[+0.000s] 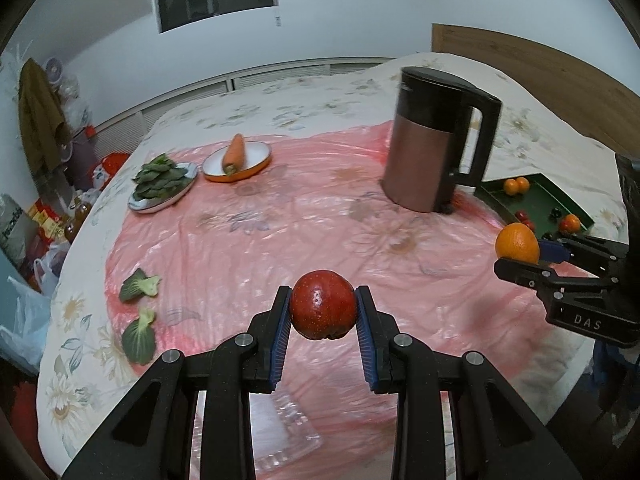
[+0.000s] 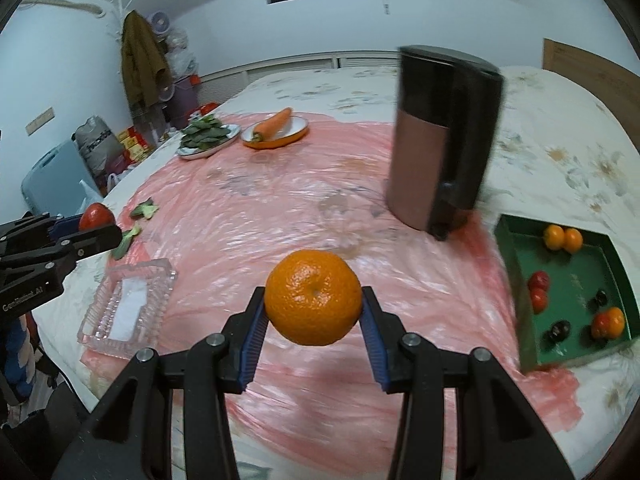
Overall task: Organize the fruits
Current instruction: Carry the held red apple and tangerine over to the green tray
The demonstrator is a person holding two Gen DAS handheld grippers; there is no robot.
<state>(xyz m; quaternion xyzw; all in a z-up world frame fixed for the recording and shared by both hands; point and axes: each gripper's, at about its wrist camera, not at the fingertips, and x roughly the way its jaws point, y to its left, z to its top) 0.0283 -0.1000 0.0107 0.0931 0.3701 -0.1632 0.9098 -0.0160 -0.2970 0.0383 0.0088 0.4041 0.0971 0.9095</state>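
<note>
- While both tools are raised above the pink plastic sheet (image 1: 248, 248), a red apple (image 1: 323, 305) is clamped between the blue ribbed pads of the left gripper (image 1: 323, 312); its skin is seen as glossy and finely speckled.
- A round orange (image 2: 313, 297), dimpled and matt, is gripped in the same way by the right gripper (image 2: 313, 304), its jaws pressed against the fruit's two sides.
- The sheet is shown as thin, wrinkled and shiny, laid over a floral bedspread (image 1: 320, 96).
- A tall kettle (image 1: 436, 140), with a brushed coppery body and black lid and handle, is stood upright on the sheet near the green tray (image 2: 516, 280).
- Small round fruits, orange, red and dark, are scattered in the shallow rectangular tray.
- A tapered carrot (image 1: 233, 154) is laid on an orange-rimmed dish (image 1: 256, 162); beside it, crinkled dark leaves (image 1: 160, 176) are heaped on a pale plate (image 1: 138, 205).
- Two loose leafy pieces (image 1: 140, 284) are left lying flat near the sheet's left edge.
- A ridged clear glass dish (image 2: 128, 306) is shown whole only in the right wrist view; in the left wrist view it is largely hidden under the gripper's black arms.
- The kettle's handle is seen in side profile only from the left wrist view.
- Each gripper is caught from the side, with its fruit, at the edge of the other's view.
</note>
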